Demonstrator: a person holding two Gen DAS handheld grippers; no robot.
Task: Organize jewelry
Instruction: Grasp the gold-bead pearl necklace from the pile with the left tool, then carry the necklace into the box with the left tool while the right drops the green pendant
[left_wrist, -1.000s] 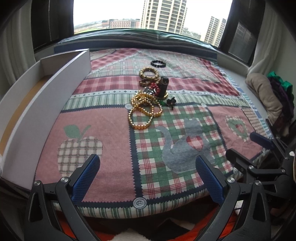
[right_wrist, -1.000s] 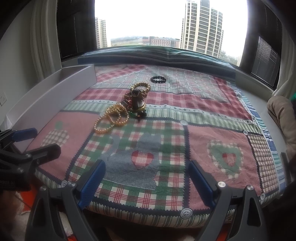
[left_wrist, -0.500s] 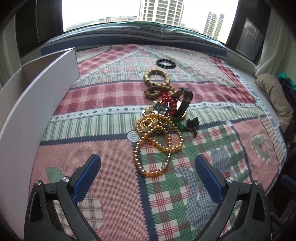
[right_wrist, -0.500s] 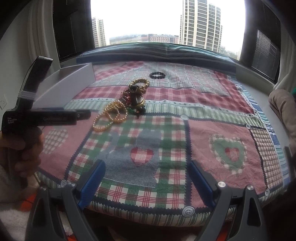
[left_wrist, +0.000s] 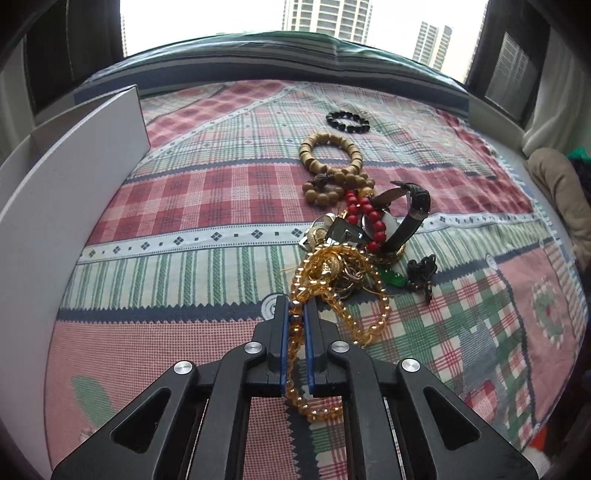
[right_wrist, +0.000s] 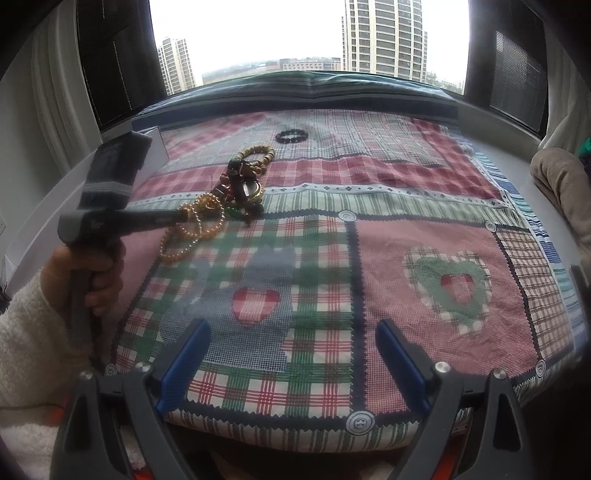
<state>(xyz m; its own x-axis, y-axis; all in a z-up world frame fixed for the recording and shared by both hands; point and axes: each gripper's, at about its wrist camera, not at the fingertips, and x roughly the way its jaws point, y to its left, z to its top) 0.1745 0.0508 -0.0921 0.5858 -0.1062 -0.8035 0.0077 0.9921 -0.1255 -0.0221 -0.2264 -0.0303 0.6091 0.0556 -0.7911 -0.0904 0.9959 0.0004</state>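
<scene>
A tangled pile of jewelry lies on a patchwork quilt (left_wrist: 192, 206). My left gripper (left_wrist: 296, 304) is shut on an amber bead strand (left_wrist: 373, 321) at the pile's near end. Behind it lie a gold chain clump (left_wrist: 328, 266), a red bead bracelet (left_wrist: 371, 218), a black-strap watch (left_wrist: 410, 218), a wooden bead bracelet (left_wrist: 332, 162) and a black bead bracelet (left_wrist: 347, 122). In the right wrist view the left gripper (right_wrist: 181, 217) reaches the amber beads (right_wrist: 184, 240). My right gripper (right_wrist: 291, 362) is open and empty over the quilt's near edge.
A white open box (left_wrist: 55, 192) stands along the quilt's left side. A beige cushion (right_wrist: 561, 184) lies at the right. A window sill and dark curtains run behind the quilt. The quilt (right_wrist: 424, 229) ends near my right gripper.
My left gripper has moved forward to the pile and closed on the amber bead strand. My right gripper has stayed open near the quilt's front edge.
</scene>
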